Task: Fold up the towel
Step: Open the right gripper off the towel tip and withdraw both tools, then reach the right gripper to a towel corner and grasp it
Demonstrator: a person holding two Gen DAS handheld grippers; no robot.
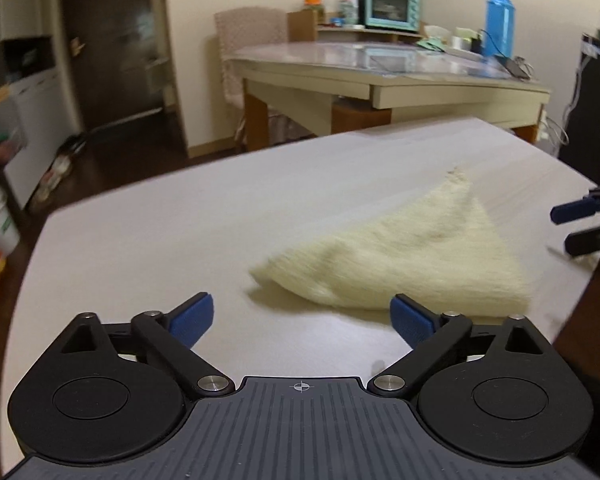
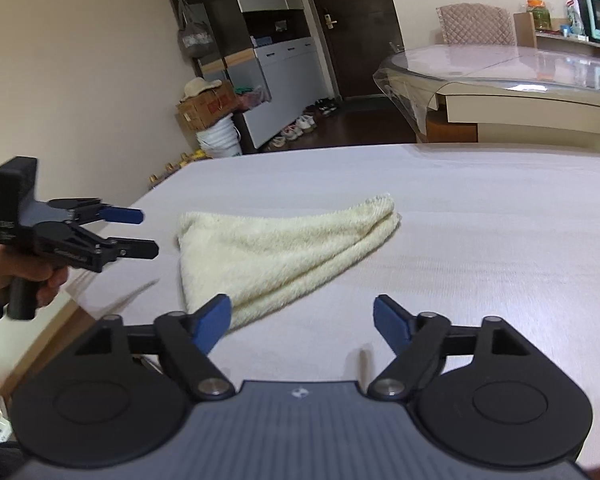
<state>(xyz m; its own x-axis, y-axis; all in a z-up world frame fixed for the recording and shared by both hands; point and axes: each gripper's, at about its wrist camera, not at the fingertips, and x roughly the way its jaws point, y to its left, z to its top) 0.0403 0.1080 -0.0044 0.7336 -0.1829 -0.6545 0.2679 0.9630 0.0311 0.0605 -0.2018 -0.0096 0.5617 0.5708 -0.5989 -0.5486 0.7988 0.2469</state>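
Left wrist view: the soft, cream-yellow terry towel [image 1: 404, 256] lies folded into a triangle on the pale grey table top [image 1: 180, 216]. It looks a bit blurry here.
Left gripper [image 1: 302, 318]: its two blue-tipped black fingers are spread wide with nothing between them. It hangs over the table, just before the towel's near edge.
Right wrist view: the towel [image 2: 276, 248] is sharper here, with layers stacked at its far corner.
Right gripper [image 2: 302, 322]: its jaws are wide apart and hold nothing. Its left blue pad [image 2: 214, 322] is just at the towel's near corner.
Hand [image 2: 4, 268]: a person's hand grips the left gripper's black handle on the left side.
Behind: a long beige table with a clear cover [image 2: 512, 76] stands well apart.
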